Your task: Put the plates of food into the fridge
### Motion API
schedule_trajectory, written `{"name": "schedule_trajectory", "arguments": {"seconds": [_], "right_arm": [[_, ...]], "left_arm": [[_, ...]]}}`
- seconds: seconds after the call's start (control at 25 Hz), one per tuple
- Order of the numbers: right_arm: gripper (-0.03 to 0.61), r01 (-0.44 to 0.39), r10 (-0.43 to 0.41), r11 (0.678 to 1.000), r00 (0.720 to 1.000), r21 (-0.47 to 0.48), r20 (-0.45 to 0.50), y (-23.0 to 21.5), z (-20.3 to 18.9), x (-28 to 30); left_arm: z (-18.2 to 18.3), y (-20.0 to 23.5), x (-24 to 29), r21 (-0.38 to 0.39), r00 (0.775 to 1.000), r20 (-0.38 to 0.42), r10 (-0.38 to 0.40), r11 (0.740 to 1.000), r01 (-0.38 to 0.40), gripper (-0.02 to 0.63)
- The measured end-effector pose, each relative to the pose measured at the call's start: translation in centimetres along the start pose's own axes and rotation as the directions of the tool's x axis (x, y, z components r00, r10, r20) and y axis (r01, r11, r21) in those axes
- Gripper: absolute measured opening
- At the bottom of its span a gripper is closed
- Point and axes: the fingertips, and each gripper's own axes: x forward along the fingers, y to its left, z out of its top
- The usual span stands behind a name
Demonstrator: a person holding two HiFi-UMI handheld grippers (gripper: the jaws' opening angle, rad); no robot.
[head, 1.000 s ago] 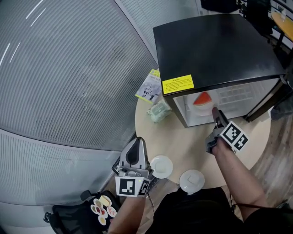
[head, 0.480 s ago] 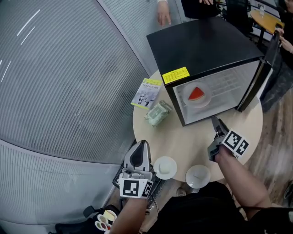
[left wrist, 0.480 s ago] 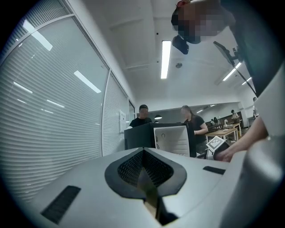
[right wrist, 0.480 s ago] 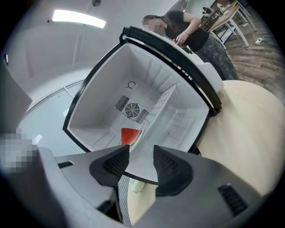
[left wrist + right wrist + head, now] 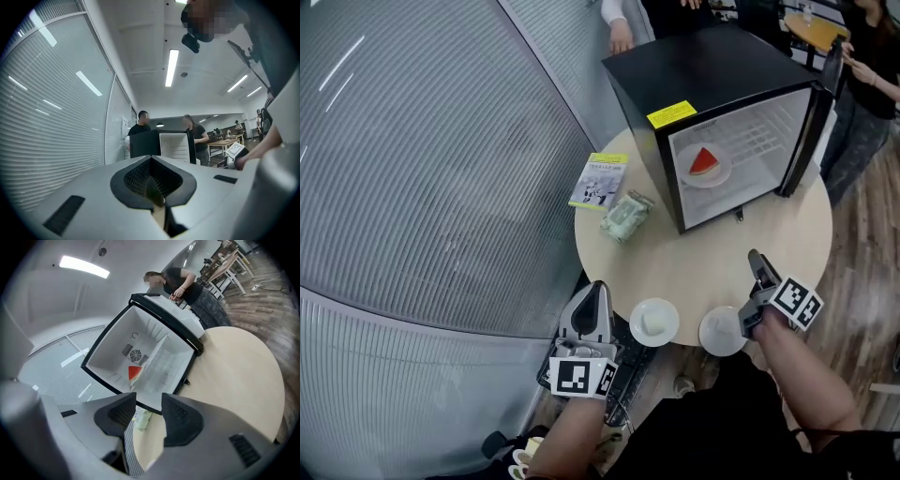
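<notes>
Right gripper (image 5: 149, 405), lower right of the head view, has its jaws partly apart and empty. Left gripper (image 5: 153, 194), bottom centre, has its jaws pressed together on nothing. Two plates sit at the table's (image 5: 694, 262) lower edge (left plate (image 5: 654, 322), right plate (image 5: 722, 331)). The watermelon plate (image 5: 703, 169) lies inside the open fridge (image 5: 712, 66), upper right
</notes>
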Motion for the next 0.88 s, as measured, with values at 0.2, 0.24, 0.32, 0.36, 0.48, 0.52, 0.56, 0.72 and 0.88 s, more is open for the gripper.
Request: {"name": "schedule_trajectory", "arguments": {"seconds": [0.2,0.24,0.32,0.36,0.48,0.52,0.56,0.72,0.88], "right_arm": [[0.172,0.035,-0.036,0.999,0.999,0.019,0.028,-0.9,-3.5,-3.6],[0.172,0.038,-0.039,0.999,0.999,0.021,0.027,-0.9,-4.2,-4.2],[0.172,0.046,-0.047,0.999,0.999,0.027,0.026,-1.2,-5.4,-5.5],[0.172,0.049,-0.050,0.998,0.998,0.030,0.025,-1.4,-5.9,-6.0],[0.172,0.067,-0.068,0.997,0.998,0.041,0.020,-2.6,-7.2,-7.5],[0.172,0.077,-0.078,0.996,0.997,0.045,0.018,-3.1,-7.7,-8.1],[0.172,0.089,-0.090,0.995,0.996,0.050,0.015,-3.7,-8.3,-8.8],[0.172,0.129,-0.130,0.989,0.991,0.077,0.006,-6.4,-10.5,-10.8],[0.172,0.176,-0.175,0.981,0.984,0.082,-0.017,-9.0,-12.5,-12.6]], "left_arm": [[-0.7,0.0,-2.6,-0.008,0.999,-0.005,-0.040,0.999,0.040,0.005],[-0.7,-0.1,-3.1,-0.010,0.999,-0.007,-0.048,0.999,0.048,0.005],[-0.9,-0.6,-3.9,-0.015,0.998,-0.008,-0.068,0.998,0.068,0.005],[-1.1,-0.9,-4.3,-0.016,0.997,-0.008,-0.077,0.997,0.077,0.005],[-1.6,-1.7,-5.0,-0.020,0.995,-0.013,-0.096,0.995,0.096,0.005],[-1.9,-1.9,-5.2,-0.022,0.995,-0.018,-0.103,0.994,0.102,0.005],[-2.1,-2.2,-5.4,-0.024,0.994,-0.023,-0.110,0.994,0.109,0.005],[-3.3,-3.4,-5.9,-0.021,0.990,-0.036,-0.140,0.990,0.139,0.005],[-4.8,-4.8,-6.3,-0.013,0.985,-0.059,-0.165,0.986,0.165,0.005]]}}
